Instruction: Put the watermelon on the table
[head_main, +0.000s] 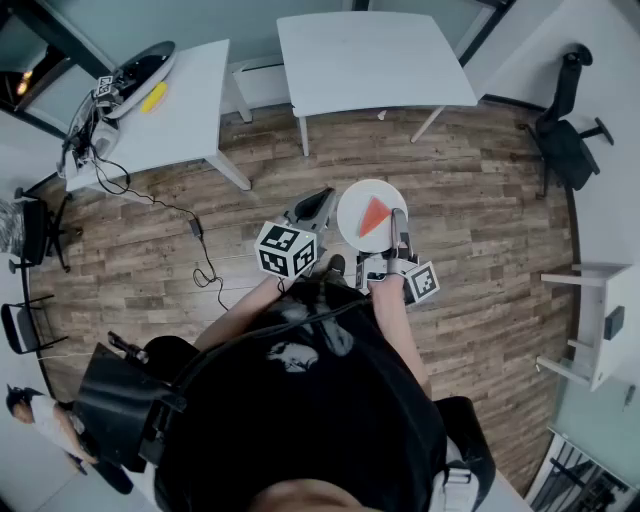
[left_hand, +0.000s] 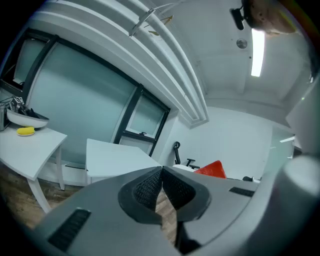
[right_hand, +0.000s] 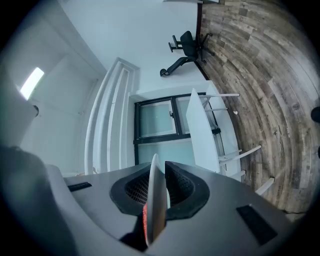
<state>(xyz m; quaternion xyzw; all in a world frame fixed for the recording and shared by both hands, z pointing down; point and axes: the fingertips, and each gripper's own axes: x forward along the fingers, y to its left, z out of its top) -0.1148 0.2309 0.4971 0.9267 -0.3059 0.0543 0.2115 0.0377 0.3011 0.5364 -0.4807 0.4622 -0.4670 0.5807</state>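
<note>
A red watermelon wedge (head_main: 374, 215) lies on a round white plate (head_main: 355, 222), held in the air above the wood floor. My right gripper (head_main: 400, 226) is shut on the plate's right rim. In the right gripper view the plate (right_hand: 155, 200) stands edge-on between the pads, with a sliver of red watermelon (right_hand: 144, 221) low down. My left gripper (head_main: 322, 200) hovers just left of the plate, shut and empty. In the left gripper view its jaws (left_hand: 160, 175) meet, with the watermelon (left_hand: 212, 170) beyond them to the right. A white table (head_main: 370, 58) stands ahead.
A second white table (head_main: 185, 110) at the left carries a yellow object (head_main: 153, 97) and a dark dish with gear. A black cable (head_main: 200, 250) trails across the floor. An office chair (head_main: 565, 140) stands at the right, a white shelf (head_main: 600, 320) nearer.
</note>
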